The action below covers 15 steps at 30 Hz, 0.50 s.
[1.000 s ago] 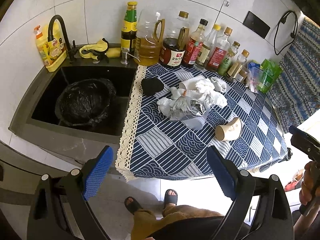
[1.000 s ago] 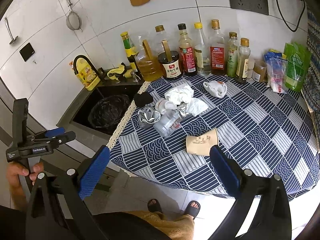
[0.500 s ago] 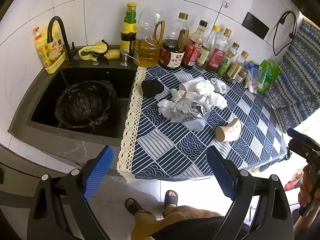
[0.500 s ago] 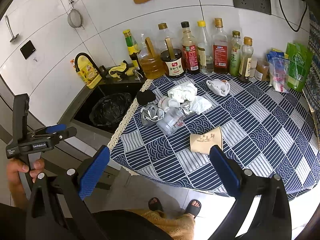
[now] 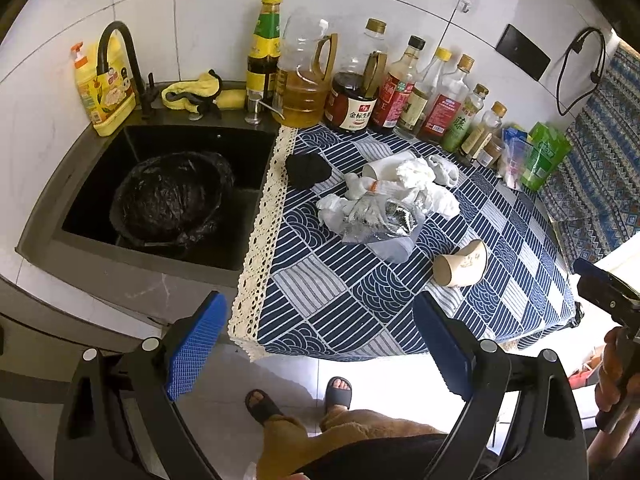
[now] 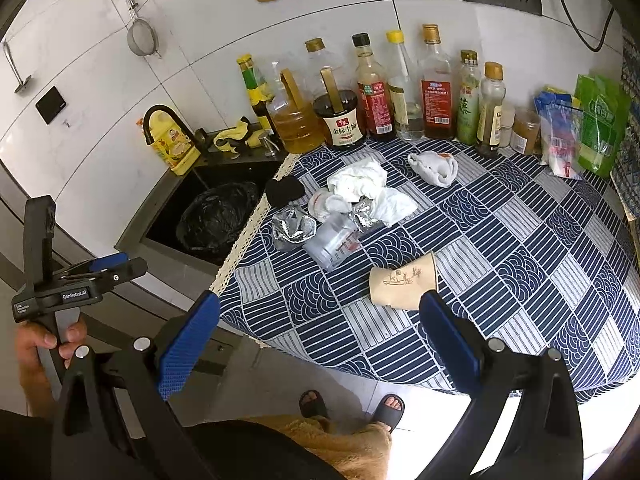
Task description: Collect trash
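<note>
Both grippers, left gripper (image 5: 320, 344) and right gripper (image 6: 324, 340), spread wide, empty; crumpled foil (image 6: 293, 226), tan paper cup (image 6: 403, 285) lying on patterned cloth (image 6: 520, 260).

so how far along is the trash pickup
Nothing looks collected yet. Both tools, left and right, are open and empty. The tan paper cup, crumpled foil, clear plastic cup and white tissues remain on the cloth, beside the black-lined bin.

**Both grippers ease toward the counter**

The left gripper (image 5: 320, 344) has drifted slightly forward, so the patterned blue-and-white tablecloth (image 5: 340, 300) sits a little lower in its view. The right gripper (image 6: 320, 332) has closed in on the toppled tan paper cup (image 6: 402, 282), its right pad now just beside it.
</note>
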Each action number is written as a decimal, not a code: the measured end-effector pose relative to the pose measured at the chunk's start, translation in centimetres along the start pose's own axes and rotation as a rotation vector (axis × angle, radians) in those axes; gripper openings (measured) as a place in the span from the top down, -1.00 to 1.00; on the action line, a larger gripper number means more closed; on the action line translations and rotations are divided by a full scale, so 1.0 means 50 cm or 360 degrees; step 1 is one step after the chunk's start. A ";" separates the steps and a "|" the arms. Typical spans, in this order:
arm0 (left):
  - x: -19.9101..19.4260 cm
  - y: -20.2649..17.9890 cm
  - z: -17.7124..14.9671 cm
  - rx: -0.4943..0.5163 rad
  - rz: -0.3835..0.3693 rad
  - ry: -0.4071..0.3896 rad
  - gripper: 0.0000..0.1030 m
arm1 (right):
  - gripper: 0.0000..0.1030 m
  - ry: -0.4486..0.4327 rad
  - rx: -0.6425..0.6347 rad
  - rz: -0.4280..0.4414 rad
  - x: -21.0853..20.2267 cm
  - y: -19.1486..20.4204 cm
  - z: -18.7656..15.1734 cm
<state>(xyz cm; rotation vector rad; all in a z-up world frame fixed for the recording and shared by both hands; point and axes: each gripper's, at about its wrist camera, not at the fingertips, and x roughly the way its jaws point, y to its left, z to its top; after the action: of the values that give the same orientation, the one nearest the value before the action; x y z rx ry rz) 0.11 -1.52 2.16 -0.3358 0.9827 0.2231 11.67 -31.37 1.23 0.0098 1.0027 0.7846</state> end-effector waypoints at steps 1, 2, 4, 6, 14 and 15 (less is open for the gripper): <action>0.000 -0.005 0.002 0.0005 0.0006 -0.0004 -0.78 | -0.93 0.0002 -0.0005 0.0001 0.000 -0.004 0.001; 0.000 -0.008 0.003 0.0006 0.0008 -0.0005 -0.78 | -0.93 0.0002 -0.0008 0.0005 0.001 -0.007 0.001; 0.007 -0.016 0.008 0.0001 0.0022 -0.0004 -0.78 | -0.93 0.0008 -0.0004 0.0019 0.002 -0.018 0.001; 0.012 -0.026 0.011 -0.0004 0.0024 -0.0005 -0.78 | -0.93 0.0023 0.0004 0.0037 0.006 -0.032 0.002; 0.050 -0.091 0.025 -0.0005 0.0040 0.0012 -0.78 | -0.93 0.0084 0.0001 0.0089 0.013 -0.100 0.001; 0.059 -0.103 0.028 0.0001 0.0041 0.0019 -0.78 | -0.93 0.0088 -0.0001 0.0093 0.013 -0.111 0.000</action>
<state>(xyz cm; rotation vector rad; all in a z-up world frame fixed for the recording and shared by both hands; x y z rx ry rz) 4.51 -5.64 1.29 -0.3242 0.9991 0.2443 15.09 -35.03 -1.20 0.0169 1.0586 0.8424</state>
